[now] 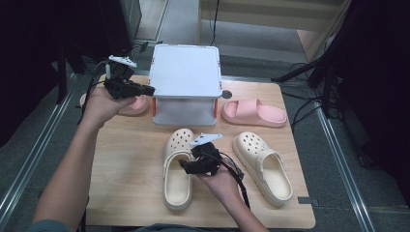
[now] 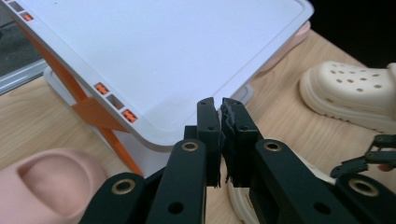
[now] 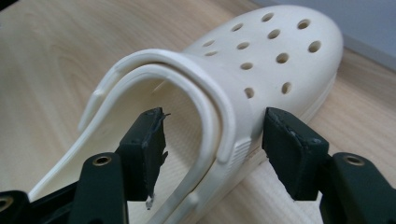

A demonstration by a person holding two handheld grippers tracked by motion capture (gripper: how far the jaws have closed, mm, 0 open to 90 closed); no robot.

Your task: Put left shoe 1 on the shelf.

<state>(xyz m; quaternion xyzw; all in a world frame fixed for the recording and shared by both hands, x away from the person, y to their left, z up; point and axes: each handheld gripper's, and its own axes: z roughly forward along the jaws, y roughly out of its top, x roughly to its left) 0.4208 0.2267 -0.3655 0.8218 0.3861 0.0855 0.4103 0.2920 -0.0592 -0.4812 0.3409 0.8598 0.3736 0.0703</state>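
A cream clog [image 3: 261, 60] lies toe-away on the wooden table, and it is the left one of a pair [image 1: 177, 169]. My right gripper [image 3: 215, 114] is open and straddles its near side wall, one jaw inside the foot opening and the other outside, with neither pad pressing. From above, that right gripper [image 1: 186, 166] sits low over the clog's middle. My left gripper [image 2: 220, 105] is shut with nothing between its pads. It hovers at the left front corner of a white stand [image 2: 163, 56]. In the high view the left gripper [image 1: 149, 90] is at the stand's left side.
The white stand [image 1: 185, 72] with orange braces sits at the table's back middle. A pink slipper [image 1: 133, 105] lies left of it, half behind my left hand; another pink slipper [image 1: 254, 112] lies to its right. The second cream clog [image 1: 263, 166] lies at the front right.
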